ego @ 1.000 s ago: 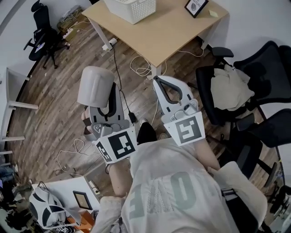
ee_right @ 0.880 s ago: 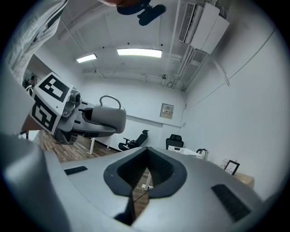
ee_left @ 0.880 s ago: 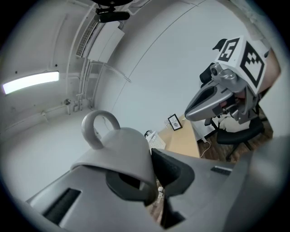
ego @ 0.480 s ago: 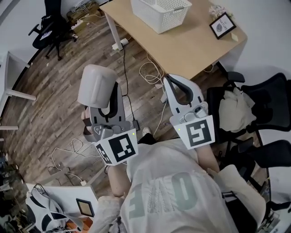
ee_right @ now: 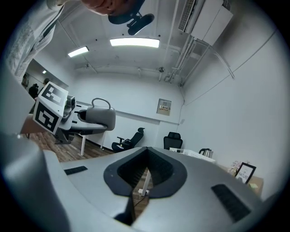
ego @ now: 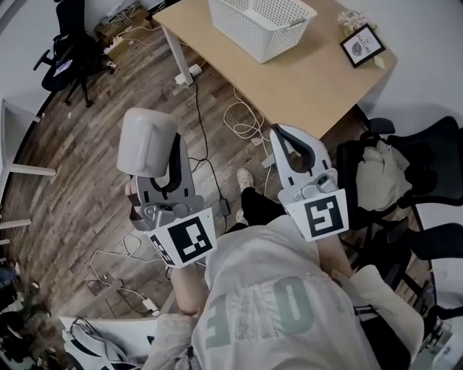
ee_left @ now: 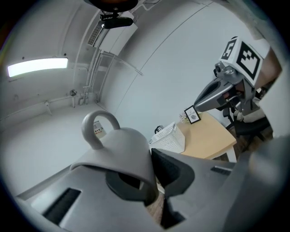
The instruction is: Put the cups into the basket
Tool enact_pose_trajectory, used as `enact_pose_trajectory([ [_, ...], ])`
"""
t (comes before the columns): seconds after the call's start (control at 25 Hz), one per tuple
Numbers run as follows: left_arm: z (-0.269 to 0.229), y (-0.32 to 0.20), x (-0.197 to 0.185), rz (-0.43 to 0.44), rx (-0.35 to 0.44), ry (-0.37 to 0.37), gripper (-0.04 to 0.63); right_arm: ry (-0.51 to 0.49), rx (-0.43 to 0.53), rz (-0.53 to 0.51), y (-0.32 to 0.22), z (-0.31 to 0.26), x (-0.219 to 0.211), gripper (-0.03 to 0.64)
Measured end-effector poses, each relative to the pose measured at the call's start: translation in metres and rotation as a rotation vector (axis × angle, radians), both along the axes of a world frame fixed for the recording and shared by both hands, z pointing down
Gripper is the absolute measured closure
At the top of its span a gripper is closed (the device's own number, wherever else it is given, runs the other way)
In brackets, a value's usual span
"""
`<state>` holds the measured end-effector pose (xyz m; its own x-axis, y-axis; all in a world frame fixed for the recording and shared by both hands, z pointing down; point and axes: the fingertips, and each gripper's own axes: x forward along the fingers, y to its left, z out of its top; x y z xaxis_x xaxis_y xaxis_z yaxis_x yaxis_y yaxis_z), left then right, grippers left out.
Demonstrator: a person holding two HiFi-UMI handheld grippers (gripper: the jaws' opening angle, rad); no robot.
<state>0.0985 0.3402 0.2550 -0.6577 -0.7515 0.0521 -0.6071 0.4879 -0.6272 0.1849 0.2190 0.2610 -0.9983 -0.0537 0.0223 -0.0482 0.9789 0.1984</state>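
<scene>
A grey cup (ego: pixel 147 142) with a loop handle is clamped by its wall in my left gripper (ego: pixel 168 148), held over the wooden floor. In the left gripper view the cup (ee_left: pixel 118 147) fills the space at the jaws, mouth toward the camera and handle up. My right gripper (ego: pixel 286 134) is shut with nothing in it; its jaws meet at the tips in the right gripper view (ee_right: pixel 145 153). The white basket (ego: pixel 262 22) stands on the light wooden table (ego: pixel 311 69) ahead of both grippers, and its inside is hidden from here. The basket (ee_left: pixel 171 138) also shows past the cup.
A framed picture (ego: pixel 364 45) stands near the table's right corner. Black office chairs (ego: pixel 423 141) crowd the right side, one draped with cloth (ego: pixel 380 162); another chair (ego: pixel 69 43) is at far left. Cables (ego: pixel 242 115) trail on the floor under the table.
The table and basket have slid lower and nearer in the head view. Both grippers keep their pose, the left still gripping the cup.
</scene>
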Motion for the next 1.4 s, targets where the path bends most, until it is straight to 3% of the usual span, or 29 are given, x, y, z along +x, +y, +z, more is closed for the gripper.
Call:
enact_pose_trajectory([
  [0.32, 0.008, -0.047, -0.071, 0.064, 0.027, -0.001, 0.545, -0.029, 0.006, 0.035, -0.043, 0.001, -0.077, 0.62],
  [0.64, -0.009, -0.108, -0.18, 0.146, 0.053, -0.023, 0.545, -0.024, 0.03, 0.042, -0.091, -0.01, -0.187, 0.62],
  [1.0, -0.009, -0.179, -0.279, 0.172, -0.009, -0.02, 0.545, -0.014, 0.001, 0.061, -0.155, -0.009, -0.282, 0.62],
  [1.2, -0.006, -0.208, -0.308, 0.217, -0.031, -0.022, 0.545, -0.002, 0.009, 0.067, -0.168, 0.0, -0.315, 0.62],
  [1.4, -0.01, -0.231, -0.313, 0.266, -0.032, -0.027, 0.545, -0.019, -0.004, 0.096, -0.176, -0.002, -0.32, 0.62],
])
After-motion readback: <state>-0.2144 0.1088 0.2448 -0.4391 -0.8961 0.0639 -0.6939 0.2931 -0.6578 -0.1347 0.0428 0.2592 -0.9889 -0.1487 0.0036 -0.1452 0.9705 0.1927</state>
